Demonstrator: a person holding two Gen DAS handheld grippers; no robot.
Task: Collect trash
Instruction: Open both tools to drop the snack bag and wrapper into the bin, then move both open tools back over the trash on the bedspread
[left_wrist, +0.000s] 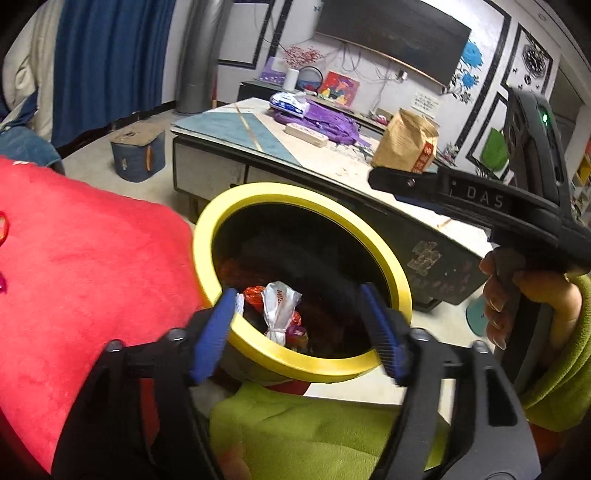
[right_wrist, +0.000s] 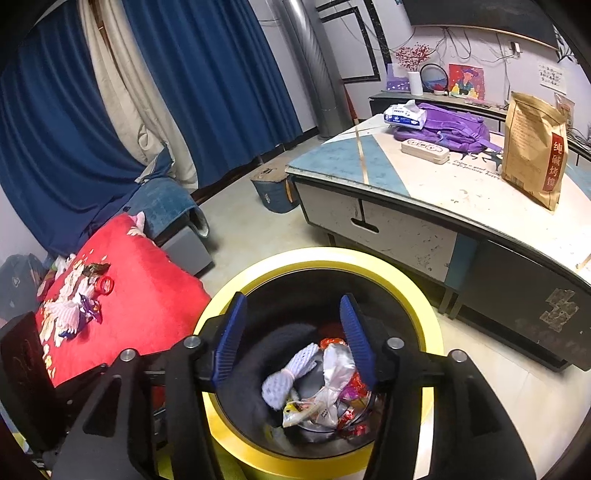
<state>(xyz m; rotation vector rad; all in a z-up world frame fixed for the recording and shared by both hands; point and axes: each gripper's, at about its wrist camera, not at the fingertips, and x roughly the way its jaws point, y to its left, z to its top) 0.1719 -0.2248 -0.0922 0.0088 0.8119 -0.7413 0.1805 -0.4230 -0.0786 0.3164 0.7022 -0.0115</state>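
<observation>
A round bin with a yellow rim (left_wrist: 207, 251) (right_wrist: 424, 295) stands on the floor by a red cushion (right_wrist: 147, 295). Inside lie a silver wrapper (left_wrist: 279, 306), a white foam net (right_wrist: 290, 374) and red wrappers (right_wrist: 354, 391). My left gripper (left_wrist: 299, 328) hangs over the bin's near rim, open, with nothing between its blue pads. My right gripper (right_wrist: 293, 341) is above the bin's mouth, also open and empty. On the cushion lie more scraps: a red ring (right_wrist: 105, 286), a dark wrapper (right_wrist: 88, 308) and white foam netting (right_wrist: 64, 315).
A low coffee table (right_wrist: 406, 184) stands just behind the bin, carrying a brown paper bag (right_wrist: 532, 151), a purple backpack (right_wrist: 454, 125) and a tissue pack (right_wrist: 404, 116). A blue box (right_wrist: 273, 192) sits on the floor near blue curtains (right_wrist: 207, 74). A green-sleeved hand (left_wrist: 517, 295) holds the right gripper's handle.
</observation>
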